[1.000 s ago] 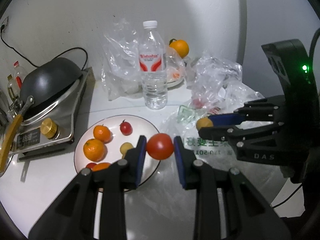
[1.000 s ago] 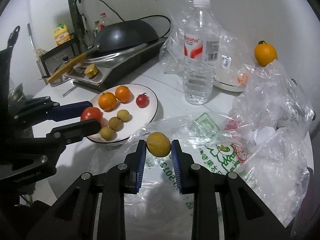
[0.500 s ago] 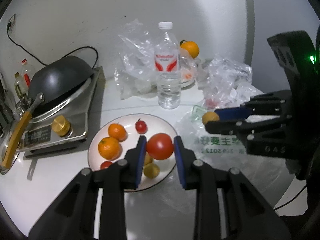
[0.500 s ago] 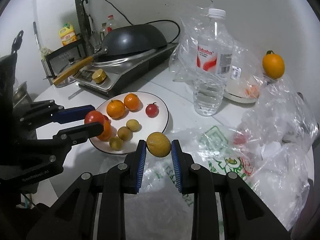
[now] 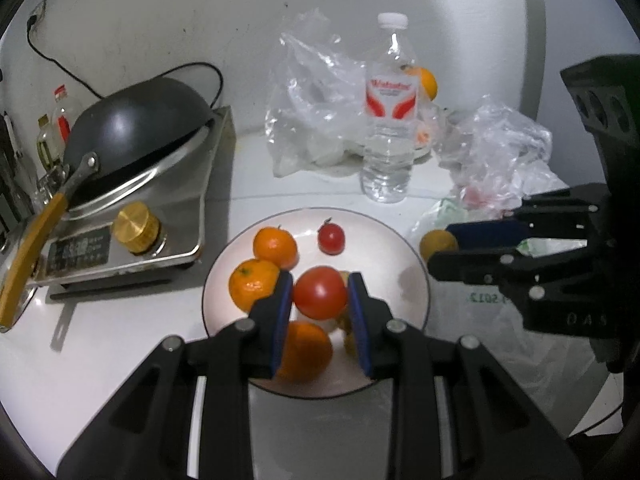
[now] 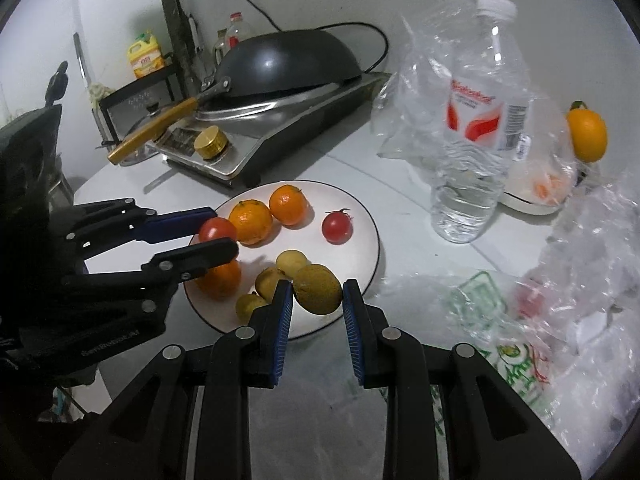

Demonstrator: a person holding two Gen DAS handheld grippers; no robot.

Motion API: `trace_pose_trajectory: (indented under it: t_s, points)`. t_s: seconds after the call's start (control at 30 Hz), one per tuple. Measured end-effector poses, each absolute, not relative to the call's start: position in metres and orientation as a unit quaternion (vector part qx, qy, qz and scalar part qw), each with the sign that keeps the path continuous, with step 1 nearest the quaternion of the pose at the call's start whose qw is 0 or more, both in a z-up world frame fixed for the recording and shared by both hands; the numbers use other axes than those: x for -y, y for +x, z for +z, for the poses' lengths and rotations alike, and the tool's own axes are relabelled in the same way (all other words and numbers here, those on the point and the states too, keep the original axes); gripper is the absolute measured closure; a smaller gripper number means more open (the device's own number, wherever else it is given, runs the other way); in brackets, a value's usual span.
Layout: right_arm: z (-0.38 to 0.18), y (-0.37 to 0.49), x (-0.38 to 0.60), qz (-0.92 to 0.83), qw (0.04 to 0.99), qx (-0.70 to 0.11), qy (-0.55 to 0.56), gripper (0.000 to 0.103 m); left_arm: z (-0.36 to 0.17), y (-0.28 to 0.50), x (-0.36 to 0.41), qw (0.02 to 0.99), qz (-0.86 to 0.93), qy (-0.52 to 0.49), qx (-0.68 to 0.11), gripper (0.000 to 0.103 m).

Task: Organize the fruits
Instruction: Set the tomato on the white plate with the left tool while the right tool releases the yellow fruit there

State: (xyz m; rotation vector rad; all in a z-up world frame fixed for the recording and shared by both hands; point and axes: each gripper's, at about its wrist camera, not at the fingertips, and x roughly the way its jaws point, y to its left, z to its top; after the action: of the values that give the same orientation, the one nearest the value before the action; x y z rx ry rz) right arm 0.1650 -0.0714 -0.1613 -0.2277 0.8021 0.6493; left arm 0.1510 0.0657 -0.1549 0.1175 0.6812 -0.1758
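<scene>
- The white plate (image 5: pixel 416 276) is sitting mid-frame in both views, carrying oranges (image 5: pixel 275 243) and small yellow fruits (image 6: pixel 292 262).
- My left gripper (image 5: pixel 320 294) is pinching a red tomato (image 5: pixel 320 292) over the plate's centre.
- My right gripper (image 6: pixel 318 300) is clamping a brownish-yellow fruit (image 6: pixel 318 288) over the plate's lower right rim.

4 oranges (image 6: pixel 250 221), 2 tomatoes (image 6: pixel 337 227), 4 yellow fruits (image 6: pixel 292 263), 1 bottle (image 6: pixel 476 128).
</scene>
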Motion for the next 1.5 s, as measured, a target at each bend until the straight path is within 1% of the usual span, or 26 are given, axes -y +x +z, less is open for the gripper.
trace_pose_trajectory:
  t_s: [0.43,0.8,1.27,1.5]
  points:
    - [-0.189,0.199,0.056,0.322,0.846,-0.411,-0.11,0.075,-0.181,0.182,-0.065,0.923,-0.083,0.06,-0.37,0.074]
    - [-0.197,0.206,0.057,0.328,0.84,-0.418,-0.107,0.075,-0.186,0.191,-0.059,0.919,-0.081,0.055,-0.381,0.073]
    - [-0.187,0.195,0.06,0.318,0.848,-0.408,-0.116,0.075,-0.175,0.181,-0.061,0.928,-0.067,0.037,-0.364,0.069]
    - [-0.178,0.186,0.07,0.317,0.854,-0.398,-0.108,0.075,-0.16,0.168,-0.059,0.935,-0.056,0.04,-0.348,0.069]
